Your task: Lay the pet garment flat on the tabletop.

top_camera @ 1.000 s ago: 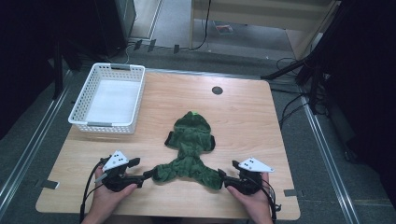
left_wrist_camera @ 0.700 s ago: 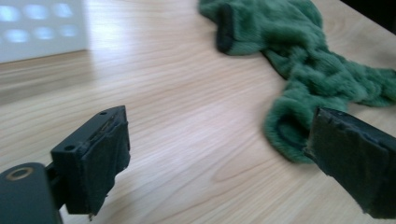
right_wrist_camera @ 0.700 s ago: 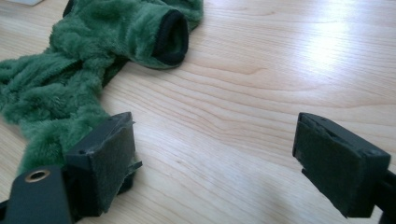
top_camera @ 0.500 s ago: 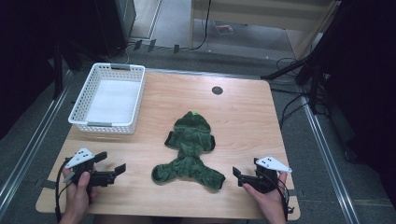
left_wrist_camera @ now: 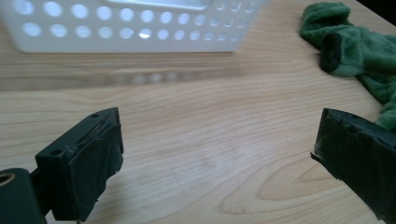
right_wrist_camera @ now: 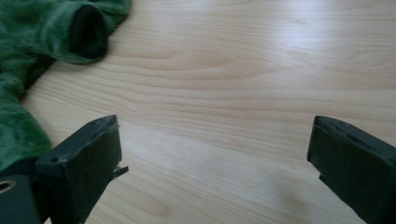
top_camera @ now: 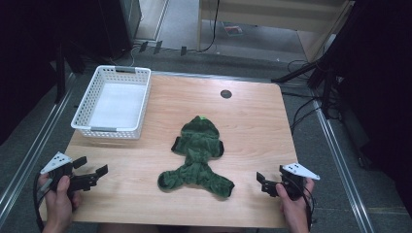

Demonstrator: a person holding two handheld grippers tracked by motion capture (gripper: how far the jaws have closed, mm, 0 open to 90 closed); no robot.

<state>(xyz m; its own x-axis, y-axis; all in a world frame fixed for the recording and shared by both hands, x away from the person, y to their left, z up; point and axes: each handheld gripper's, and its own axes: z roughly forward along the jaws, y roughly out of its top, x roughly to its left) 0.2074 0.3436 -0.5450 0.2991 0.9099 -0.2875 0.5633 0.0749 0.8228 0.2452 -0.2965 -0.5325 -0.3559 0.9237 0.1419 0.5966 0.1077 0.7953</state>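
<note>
Both sets of fingers are released, gripping nothing: left gripper [top_camera: 90,175], right gripper [top_camera: 266,185], flanking the green garment [top_camera: 197,158]. We judge a grasp comes next, needing each to close in on its lower edge.

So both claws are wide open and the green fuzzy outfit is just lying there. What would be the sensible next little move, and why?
Probably bring the left gripper in toward the near leg of the green garment. Both it and the right gripper are open and hold nothing, standing apart from the cloth on either side. The garment lies flat on the table, and the white basket beyond it looks empty.
</note>
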